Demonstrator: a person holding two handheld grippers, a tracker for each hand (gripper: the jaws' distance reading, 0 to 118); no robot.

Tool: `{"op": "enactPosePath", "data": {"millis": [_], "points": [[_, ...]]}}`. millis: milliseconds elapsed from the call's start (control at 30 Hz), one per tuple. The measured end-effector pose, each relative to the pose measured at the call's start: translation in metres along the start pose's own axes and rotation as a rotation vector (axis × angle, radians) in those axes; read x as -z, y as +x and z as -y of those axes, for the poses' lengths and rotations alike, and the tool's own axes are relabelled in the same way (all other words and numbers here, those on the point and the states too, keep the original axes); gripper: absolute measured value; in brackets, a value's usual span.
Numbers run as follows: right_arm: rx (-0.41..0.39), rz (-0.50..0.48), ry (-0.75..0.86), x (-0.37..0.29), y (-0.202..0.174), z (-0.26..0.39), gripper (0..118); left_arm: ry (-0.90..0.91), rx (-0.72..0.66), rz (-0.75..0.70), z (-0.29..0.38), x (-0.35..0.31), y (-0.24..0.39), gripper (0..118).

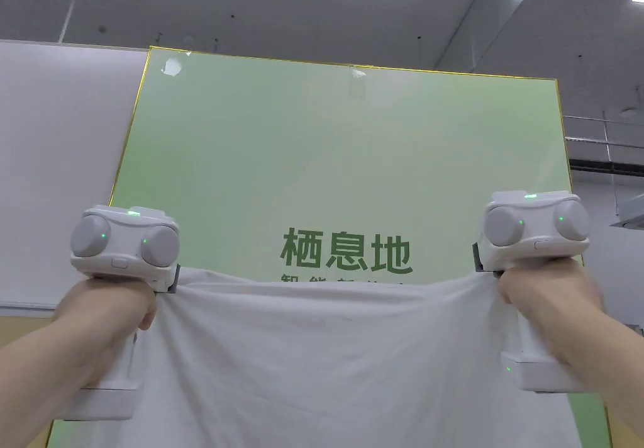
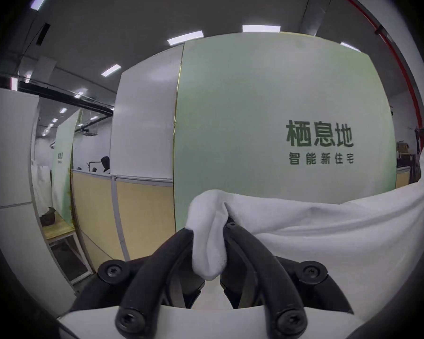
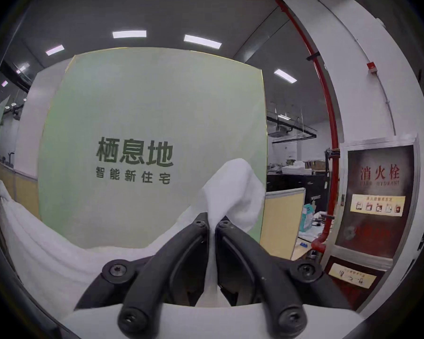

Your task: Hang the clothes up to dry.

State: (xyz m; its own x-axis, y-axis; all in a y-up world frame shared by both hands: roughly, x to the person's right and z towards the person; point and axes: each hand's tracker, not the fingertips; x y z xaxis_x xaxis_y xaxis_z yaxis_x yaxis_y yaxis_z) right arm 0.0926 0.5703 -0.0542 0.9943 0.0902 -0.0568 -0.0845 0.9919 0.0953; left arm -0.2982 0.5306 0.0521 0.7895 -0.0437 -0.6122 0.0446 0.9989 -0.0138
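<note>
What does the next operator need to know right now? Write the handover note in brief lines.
Left gripper: shut on one top corner of the white garment.
Right gripper: shut on the other top corner.
Garment: held up in the air, spread wide between the two, top edge sagging slightly, in front of the green panel.
Done: garment picked up and opened out.
Left: hang it; I see no rack, line or hanger in these views, so find one first.

**A green panel under a grey ceiling**

A tall pale green panel (image 1: 339, 166) with dark lettering stands beside a white wall (image 1: 60, 172). Ceiling lights (image 3: 129, 34) glow overhead. A red pipe (image 3: 328, 114) runs down beside a hydrant cabinet (image 3: 377, 197). Low tan partitions (image 2: 142, 212) stand nearby.
</note>
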Motion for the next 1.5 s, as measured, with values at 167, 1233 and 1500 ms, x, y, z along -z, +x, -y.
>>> {"op": "enactPosePath", "data": {"millis": [167,1233,1500], "points": [[0.054,-0.004,0.042,0.031,-0.013,-0.001,2,0.004,0.016,-0.02,0.004,0.034,0.009,5],[0.011,-0.06,-0.197,0.099,-0.051,0.154,2,-0.119,0.031,0.042,0.157,0.095,0.021,5],[-0.004,-0.094,-0.294,0.06,-0.049,0.219,2,-0.204,-0.011,0.073,0.227,0.074,-0.004,5]]}}
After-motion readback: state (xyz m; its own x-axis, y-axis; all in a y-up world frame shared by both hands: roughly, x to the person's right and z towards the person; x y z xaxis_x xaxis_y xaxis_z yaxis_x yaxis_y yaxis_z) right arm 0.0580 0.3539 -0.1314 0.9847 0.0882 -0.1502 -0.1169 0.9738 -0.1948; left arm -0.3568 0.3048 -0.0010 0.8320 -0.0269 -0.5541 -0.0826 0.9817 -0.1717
